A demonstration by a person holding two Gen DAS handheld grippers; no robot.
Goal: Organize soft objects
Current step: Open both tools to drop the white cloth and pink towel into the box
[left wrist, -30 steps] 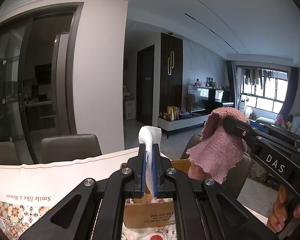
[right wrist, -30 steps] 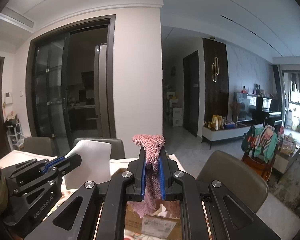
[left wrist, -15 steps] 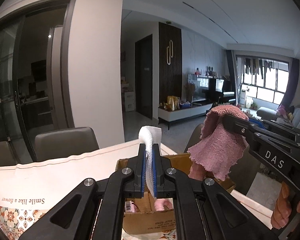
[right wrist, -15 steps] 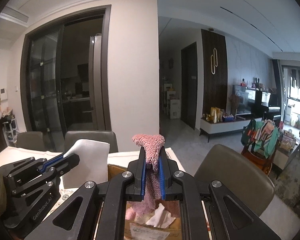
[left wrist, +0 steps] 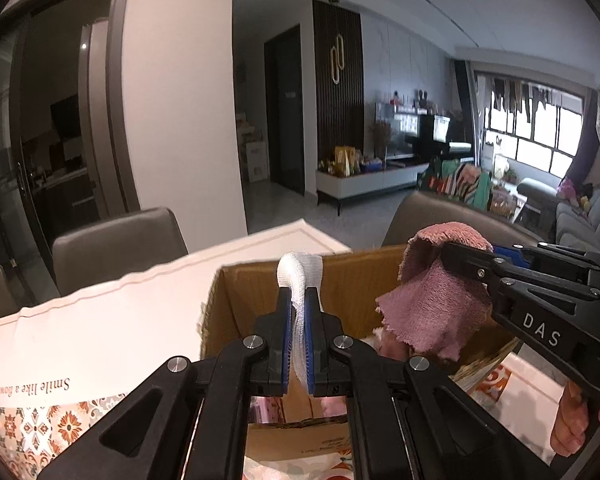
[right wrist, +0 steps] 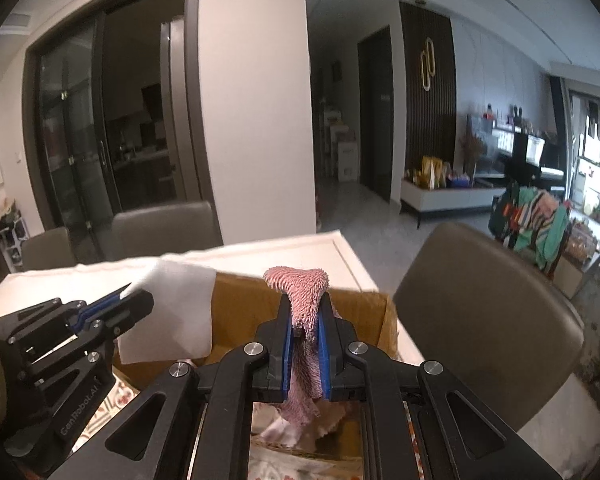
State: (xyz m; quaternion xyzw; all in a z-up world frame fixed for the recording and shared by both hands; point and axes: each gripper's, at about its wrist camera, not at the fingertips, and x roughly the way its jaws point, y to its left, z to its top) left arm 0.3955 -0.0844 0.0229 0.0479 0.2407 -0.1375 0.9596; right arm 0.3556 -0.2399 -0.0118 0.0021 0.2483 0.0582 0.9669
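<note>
Pink cloth (right wrist: 306, 344) (clamped) over cardboard box (right wrist: 240, 304)

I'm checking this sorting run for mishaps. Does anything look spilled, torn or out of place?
Nothing stands out. The left gripper is shut on a white cloth, the right gripper on a pink cloth, both over the open cardboard box, which sits upright on the table with cloths inside.

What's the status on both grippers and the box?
Left gripper shut on white gauzy cloth. Right gripper shut on pink fluffy cloth. Both above open brown cardboard box. Nothing blocking.
</note>
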